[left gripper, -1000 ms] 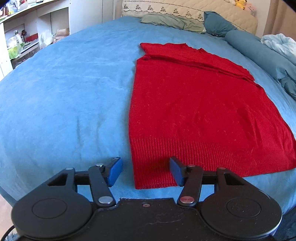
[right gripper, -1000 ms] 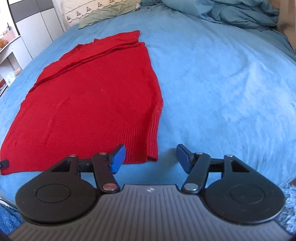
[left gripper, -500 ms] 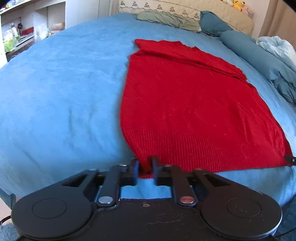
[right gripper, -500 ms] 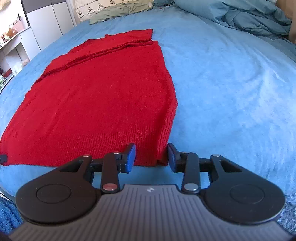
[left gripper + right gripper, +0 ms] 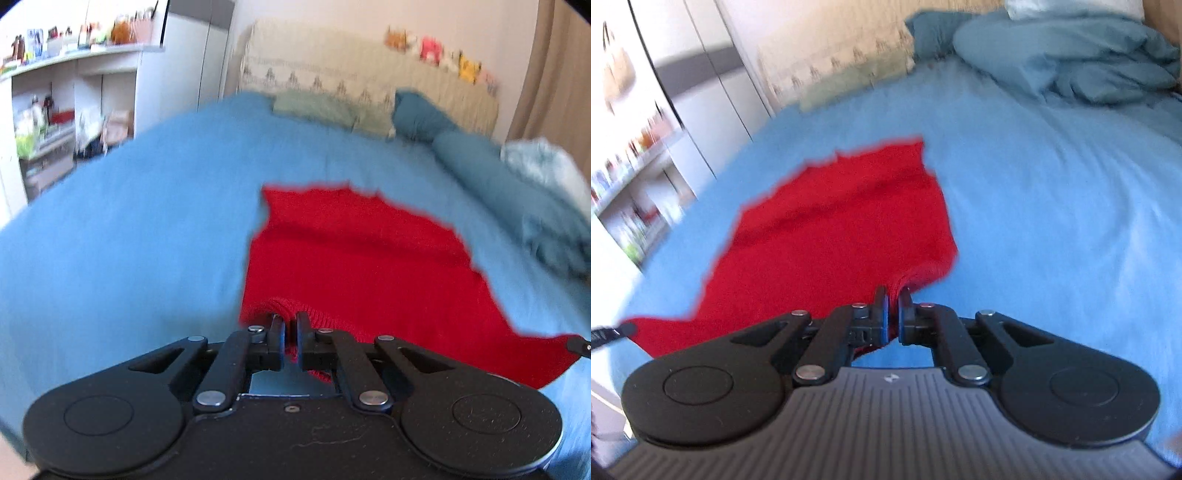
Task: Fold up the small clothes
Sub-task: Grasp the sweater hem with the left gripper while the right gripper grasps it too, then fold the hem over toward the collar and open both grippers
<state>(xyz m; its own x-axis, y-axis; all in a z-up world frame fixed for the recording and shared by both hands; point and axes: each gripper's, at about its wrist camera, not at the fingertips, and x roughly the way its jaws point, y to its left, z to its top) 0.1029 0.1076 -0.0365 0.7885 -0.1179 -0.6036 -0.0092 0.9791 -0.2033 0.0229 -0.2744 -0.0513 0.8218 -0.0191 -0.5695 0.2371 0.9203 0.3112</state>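
Blue bed [image 5: 129, 240] fills both frames; left gripper [image 5: 290, 325] and right gripper [image 5: 892, 302] each pinch the red sweater [image 5: 354, 254] hem, bottom centre.

One red knit sweater [image 5: 354, 258] lies on one bed [image 5: 129, 240]. Two tongs: left tongs [image 5: 290, 325], right tongs [image 5: 892, 301].

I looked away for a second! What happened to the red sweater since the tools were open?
Both tools closed on the hem corners of the red sweater: the left tool on one, the right tool on the other. Then they lifted, so the near edge has come off the blue bed. The sweater's far end stayed lying flat.
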